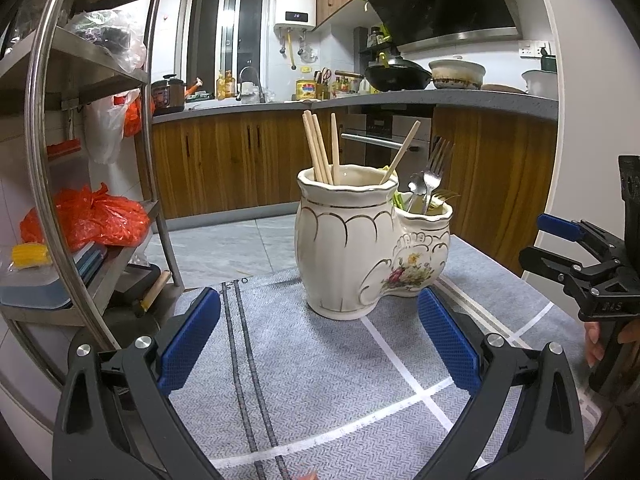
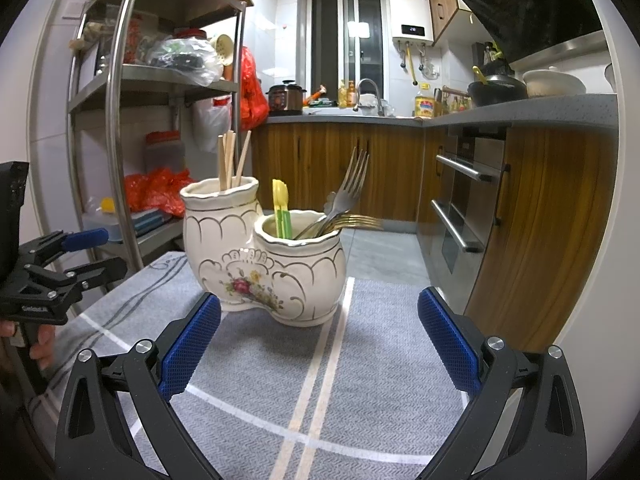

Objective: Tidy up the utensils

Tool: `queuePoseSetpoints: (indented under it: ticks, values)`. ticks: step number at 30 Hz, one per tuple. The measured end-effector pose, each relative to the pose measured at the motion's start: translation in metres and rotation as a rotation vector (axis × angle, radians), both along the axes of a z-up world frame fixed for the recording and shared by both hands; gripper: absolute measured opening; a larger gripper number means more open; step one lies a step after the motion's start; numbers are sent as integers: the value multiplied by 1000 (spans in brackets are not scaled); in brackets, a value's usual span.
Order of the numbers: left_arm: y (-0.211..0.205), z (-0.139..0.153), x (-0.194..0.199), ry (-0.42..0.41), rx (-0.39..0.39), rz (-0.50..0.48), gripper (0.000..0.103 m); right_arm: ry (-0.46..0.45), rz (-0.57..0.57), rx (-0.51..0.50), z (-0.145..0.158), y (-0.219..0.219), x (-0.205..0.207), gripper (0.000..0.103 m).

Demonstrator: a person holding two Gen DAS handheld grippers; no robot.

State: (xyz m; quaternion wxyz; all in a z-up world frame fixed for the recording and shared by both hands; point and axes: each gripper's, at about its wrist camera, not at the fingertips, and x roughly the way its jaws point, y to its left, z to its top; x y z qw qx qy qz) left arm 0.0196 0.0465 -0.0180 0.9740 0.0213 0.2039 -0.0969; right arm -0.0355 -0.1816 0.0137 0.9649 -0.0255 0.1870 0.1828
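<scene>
Standing on the grey cloth (image 1: 304, 360), the ceramic holder (image 1: 352, 248) keeps chopsticks (image 1: 320, 148) in its tall pot and forks (image 2: 348, 192) in the low pot beside it. Left gripper (image 1: 320, 344) and right gripper (image 2: 320, 344) both gape empty, just short of the holder. Likely heavy, glazed-slick, breakable; thin stiff utensils best pinched mid-shaft above the rim.

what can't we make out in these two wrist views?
- Chopsticks, left wrist view: lower ends hidden inside the tall compartment of the ceramic holder.
- Forks, right wrist view: handles hidden by the short compartment's wall.
- Yellow-green utensil: only its top shows; type unclear.
- Right gripper, left wrist view: partly cut off by the image edge.
- Water heater display: too small to read reliably.
</scene>
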Motion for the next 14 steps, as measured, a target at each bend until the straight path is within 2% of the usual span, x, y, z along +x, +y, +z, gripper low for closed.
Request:
queuePoseSetpoints:
  ticks: [14]
  values:
    - [2, -1, 2, 12, -3, 47, 97, -3, -6, 7, -3, -4, -2, 98]
